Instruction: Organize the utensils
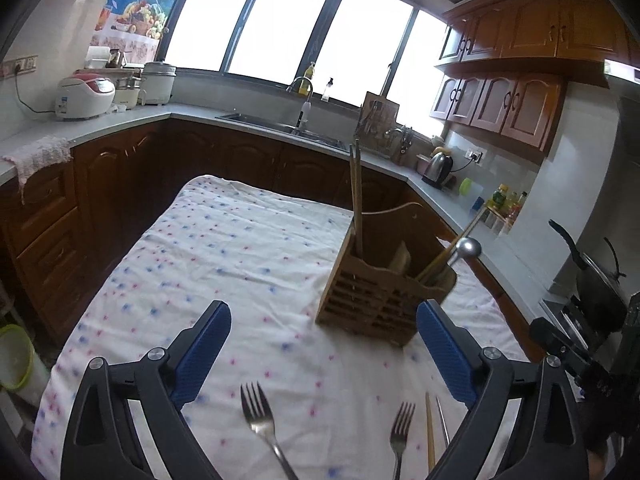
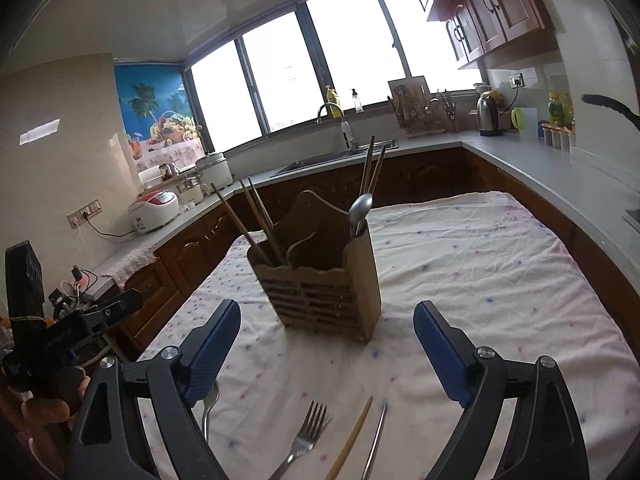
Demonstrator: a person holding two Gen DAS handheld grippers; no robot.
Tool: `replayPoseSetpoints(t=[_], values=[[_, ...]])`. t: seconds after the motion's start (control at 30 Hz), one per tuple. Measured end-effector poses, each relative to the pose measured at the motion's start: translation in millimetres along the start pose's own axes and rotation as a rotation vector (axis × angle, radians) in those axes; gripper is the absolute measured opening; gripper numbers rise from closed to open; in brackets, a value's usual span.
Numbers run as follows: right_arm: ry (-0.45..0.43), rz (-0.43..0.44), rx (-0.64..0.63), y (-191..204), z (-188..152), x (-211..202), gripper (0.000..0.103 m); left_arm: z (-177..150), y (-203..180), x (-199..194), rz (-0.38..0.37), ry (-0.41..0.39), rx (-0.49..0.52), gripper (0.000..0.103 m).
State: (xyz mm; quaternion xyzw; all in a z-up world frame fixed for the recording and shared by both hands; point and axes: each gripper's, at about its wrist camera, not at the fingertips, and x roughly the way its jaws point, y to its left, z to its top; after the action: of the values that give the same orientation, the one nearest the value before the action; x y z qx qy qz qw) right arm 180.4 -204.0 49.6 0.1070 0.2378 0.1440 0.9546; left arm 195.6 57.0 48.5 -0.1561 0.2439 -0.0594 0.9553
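Inspecting both wrist views: the left gripper (image 1: pixel 324 346) and the right gripper (image 2: pixel 327 342) each stand wide open with nothing between the blue pads, both hanging above the cloth-covered surface (image 1: pixel 224 248).

The wooden utensil holder (image 2: pixel 320 280) stands upright on the cloth ahead of both grippers, already carrying chopsticks (image 2: pixel 256 216) in one compartment and a spoon (image 2: pixel 360 206) with further chopsticks in another. Loose items remain on the cloth nearest the cameras: two forks (image 1: pixel 260 420) (image 1: pixel 401 430), a wooden chopstick (image 2: pixel 352 438) and a metal chopstick (image 2: pixel 376 436) lying side by side (a further spoon (image 2: pixel 210 404) is partly hidden behind the right gripper's left finger).

Risks, as judged:
- The chopstick pair lies close together; a closing grip may catch both or roll one away.
- Forks lie flat on soft cloth; pads could pinch and drag the fabric, shifting the holder.
- The holder looks light and tall; nudging its rim or the leaning chopsticks during insertion could tip it.
- Both grippers work the same small area, so collision between them is possible.
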Motion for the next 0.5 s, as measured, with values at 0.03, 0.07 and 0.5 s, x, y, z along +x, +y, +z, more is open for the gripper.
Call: replayPoseSetpoints(t=[0.03,0.07,0.5], values=[[-0.003,0.0,0.006,-0.6,-3.8,-5.7,0.09,-5.5,-0.7,-8.7,0.001,-0.004,0.0,0.095],[-0.006,0.0,0.012,-0.1,-7.6,-10.4,0.09,-10.6,-1.3,-16.6,0.001,-0.013,0.0,0.095],[-0.099,-0.019,-0.03,7.3,-34.5,-78.2,0.092,-55.2,-24.5,-93.1,0.02,-0.121,0.12,0.096]])
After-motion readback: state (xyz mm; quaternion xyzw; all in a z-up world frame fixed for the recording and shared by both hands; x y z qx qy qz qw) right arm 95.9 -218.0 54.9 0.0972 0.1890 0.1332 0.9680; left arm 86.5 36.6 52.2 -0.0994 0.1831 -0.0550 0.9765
